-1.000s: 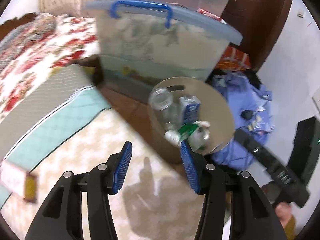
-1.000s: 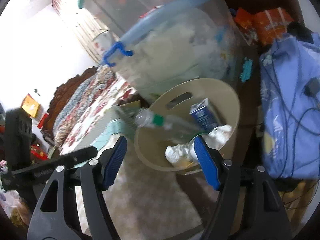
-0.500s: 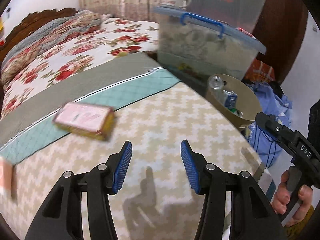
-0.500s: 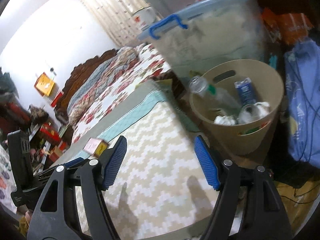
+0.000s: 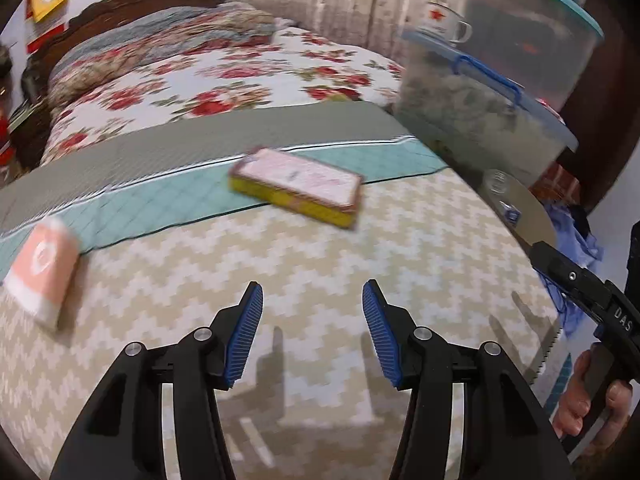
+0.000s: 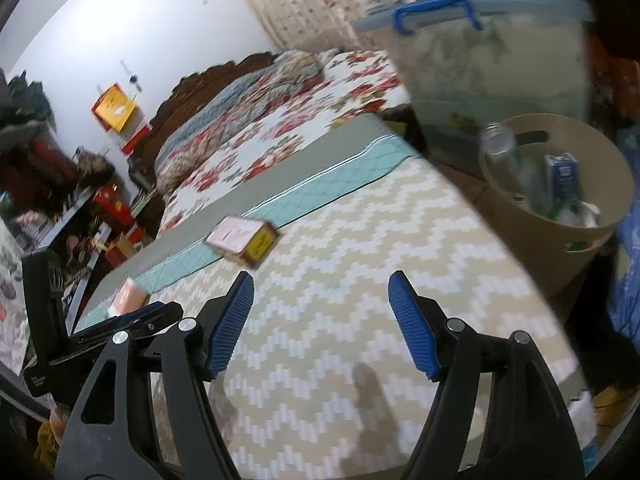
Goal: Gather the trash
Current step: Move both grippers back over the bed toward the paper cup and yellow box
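A flat pink-and-yellow box [image 5: 298, 191] lies on the bed where the teal band meets the zigzag cover; it also shows in the right wrist view [image 6: 243, 240]. A small orange-and-white packet [image 5: 42, 270] lies at the left; it shows too in the right wrist view [image 6: 127, 299]. A beige trash bin [image 6: 592, 236] beside the bed holds a clear bottle [image 6: 505, 160], a blue carton [image 6: 562, 178] and crumpled bits. My left gripper [image 5: 312, 332] is open and empty above the cover. My right gripper [image 6: 320, 322] is open and empty, wider apart.
A clear storage tub with a blue handle [image 6: 486, 60] stands behind the bin, a mug [image 5: 442, 22] on it. Blue cloth and cables [image 5: 576, 236] lie on the floor at the right. The floral quilt [image 5: 224, 76] and headboard are farther back.
Both grippers have swung left, away from the bin and over the bed. The box and the orange packet have come into view. Both grippers stay open.
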Action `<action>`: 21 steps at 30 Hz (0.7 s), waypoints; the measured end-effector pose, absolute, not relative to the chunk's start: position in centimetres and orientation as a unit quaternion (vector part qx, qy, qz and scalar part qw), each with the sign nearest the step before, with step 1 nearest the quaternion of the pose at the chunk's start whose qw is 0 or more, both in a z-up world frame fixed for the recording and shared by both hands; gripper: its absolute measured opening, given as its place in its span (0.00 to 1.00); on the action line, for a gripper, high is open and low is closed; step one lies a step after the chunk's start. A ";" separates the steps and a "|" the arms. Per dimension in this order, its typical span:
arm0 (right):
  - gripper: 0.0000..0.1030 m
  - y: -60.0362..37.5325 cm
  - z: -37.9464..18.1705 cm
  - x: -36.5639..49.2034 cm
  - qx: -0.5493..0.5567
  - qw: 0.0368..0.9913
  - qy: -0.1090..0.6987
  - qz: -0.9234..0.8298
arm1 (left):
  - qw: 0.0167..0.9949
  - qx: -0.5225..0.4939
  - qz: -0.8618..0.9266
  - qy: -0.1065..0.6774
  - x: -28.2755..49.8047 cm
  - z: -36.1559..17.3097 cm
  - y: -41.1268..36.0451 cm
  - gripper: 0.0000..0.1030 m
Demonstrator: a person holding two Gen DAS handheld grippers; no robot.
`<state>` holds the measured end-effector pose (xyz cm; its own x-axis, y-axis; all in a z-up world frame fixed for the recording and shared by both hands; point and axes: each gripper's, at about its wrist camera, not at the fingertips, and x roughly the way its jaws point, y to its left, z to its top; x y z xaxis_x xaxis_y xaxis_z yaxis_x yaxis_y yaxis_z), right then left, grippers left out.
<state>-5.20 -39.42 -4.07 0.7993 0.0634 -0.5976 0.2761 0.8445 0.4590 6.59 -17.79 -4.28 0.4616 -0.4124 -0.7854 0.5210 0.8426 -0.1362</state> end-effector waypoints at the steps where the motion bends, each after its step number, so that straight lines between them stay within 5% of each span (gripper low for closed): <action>1: 0.69 -38.7 -4.2 -4.8 0.269 0.908 0.316 -0.053 | 0.855 0.059 -0.265 0.442 6.8 -4.5 -16.9 0.48; 21: 0.69 -29.3 -5.8 0.5 0.210 0.896 0.390 0.014 | 0.880 0.028 -0.185 0.437 7.2 -6.0 -6.9 0.51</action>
<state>0.49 -29.33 -5.79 0.6957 0.1885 -0.6932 0.1397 0.9110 0.3879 7.23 -6.92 -5.99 0.5494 -0.3006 -0.7796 0.3497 0.9301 -0.1123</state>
